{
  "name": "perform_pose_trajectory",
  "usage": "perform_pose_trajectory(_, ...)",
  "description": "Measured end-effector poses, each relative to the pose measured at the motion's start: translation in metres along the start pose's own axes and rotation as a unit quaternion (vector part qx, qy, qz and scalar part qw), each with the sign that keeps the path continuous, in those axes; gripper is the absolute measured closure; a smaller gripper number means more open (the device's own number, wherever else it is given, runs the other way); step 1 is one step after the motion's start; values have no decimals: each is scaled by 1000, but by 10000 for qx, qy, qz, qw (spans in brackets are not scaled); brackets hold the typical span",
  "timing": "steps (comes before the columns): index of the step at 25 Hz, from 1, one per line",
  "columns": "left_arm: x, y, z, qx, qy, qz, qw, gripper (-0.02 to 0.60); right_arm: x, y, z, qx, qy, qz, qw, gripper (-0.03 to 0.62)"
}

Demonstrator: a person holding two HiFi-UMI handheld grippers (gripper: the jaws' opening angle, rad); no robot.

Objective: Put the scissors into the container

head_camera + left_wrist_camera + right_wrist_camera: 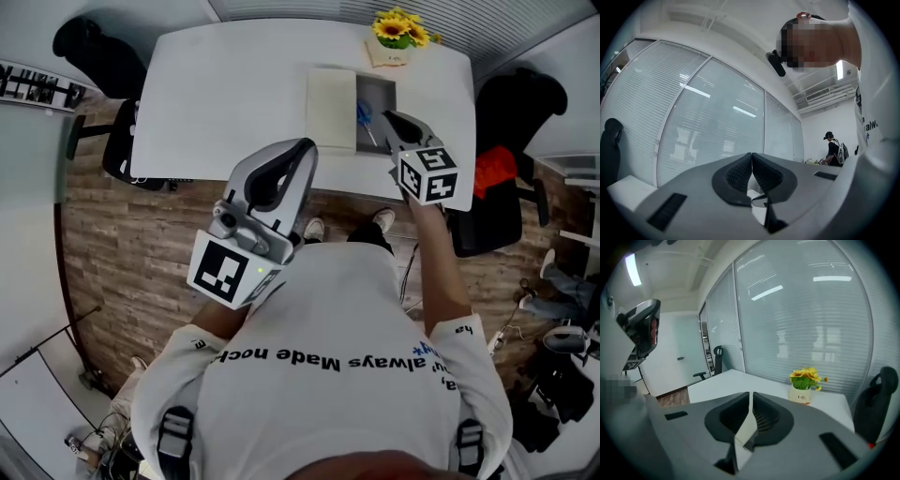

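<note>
The blue-handled scissors (pixel 364 117) lie inside the grey container (pixel 380 92) on the white table (pixel 234 84). My right gripper (pixel 392 119) hangs just above the container's near right corner, apart from the scissors. In the right gripper view its jaws (pixel 750 393) meet at the tips with nothing between them. My left gripper (pixel 302 148) is raised near the table's front edge, left of the container. Its jaws (pixel 751 154) are shut and empty, pointing toward a glass wall.
A beige flat panel (pixel 331 108) lies against the container's left side. A pot of yellow flowers (pixel 398 33) (pixel 804 383) stands at the table's far edge. Black chairs (pixel 94 52) (pixel 511 122) flank the table. A person with a backpack (pixel 833 147) stands far off.
</note>
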State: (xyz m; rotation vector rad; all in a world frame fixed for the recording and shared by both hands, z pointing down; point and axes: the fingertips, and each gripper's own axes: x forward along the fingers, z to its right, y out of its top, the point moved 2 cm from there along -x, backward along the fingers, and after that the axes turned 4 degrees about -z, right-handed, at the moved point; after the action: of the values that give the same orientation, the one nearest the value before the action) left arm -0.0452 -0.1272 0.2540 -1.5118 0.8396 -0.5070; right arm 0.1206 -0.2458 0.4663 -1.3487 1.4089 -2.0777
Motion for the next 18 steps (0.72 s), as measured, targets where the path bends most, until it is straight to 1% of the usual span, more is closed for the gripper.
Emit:
perform_pose_trajectory(4, -4, 0, 6, -10, -81, 8, 10000, 561, -27, 10, -20, -229, 62, 215, 9995, 569)
perform_pose_trajectory(9, -11, -2, 11, -11, -161, -24, 9999, 561, -62, 28, -43, -437, 36, 510, 9977, 579)
perform_pose_trajectory(13, -20, -1, 10, -16, -162, -30, 9999, 561, -84, 38, -62, -532, 46, 677, 9963, 582)
perform_pose_trajectory(18, -23, -1, 8, -50, -175, -39, 9998, 561, -106, 51, -82, -795, 13, 903, 9927, 583)
